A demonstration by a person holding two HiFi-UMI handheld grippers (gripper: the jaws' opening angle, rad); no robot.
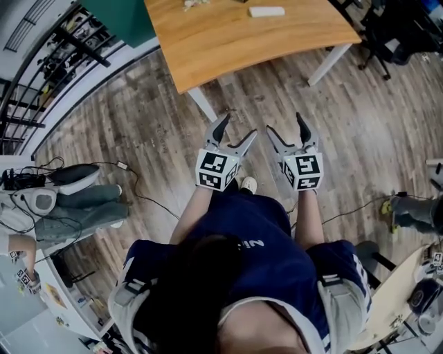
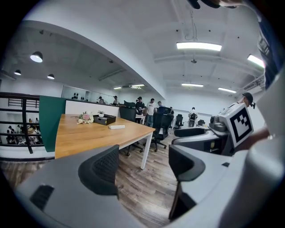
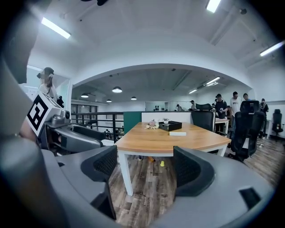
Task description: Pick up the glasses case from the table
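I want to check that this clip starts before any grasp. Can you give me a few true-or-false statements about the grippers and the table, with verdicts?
1. The left gripper and the right gripper are both open and empty. True.
2. The glasses case is held in the right gripper. False: it lies on the table, untouched.
3. Both grippers are over the floor, short of the table's edge. True.
4. The black tray stands on the floor. False: it is on the table, beside the flowers.
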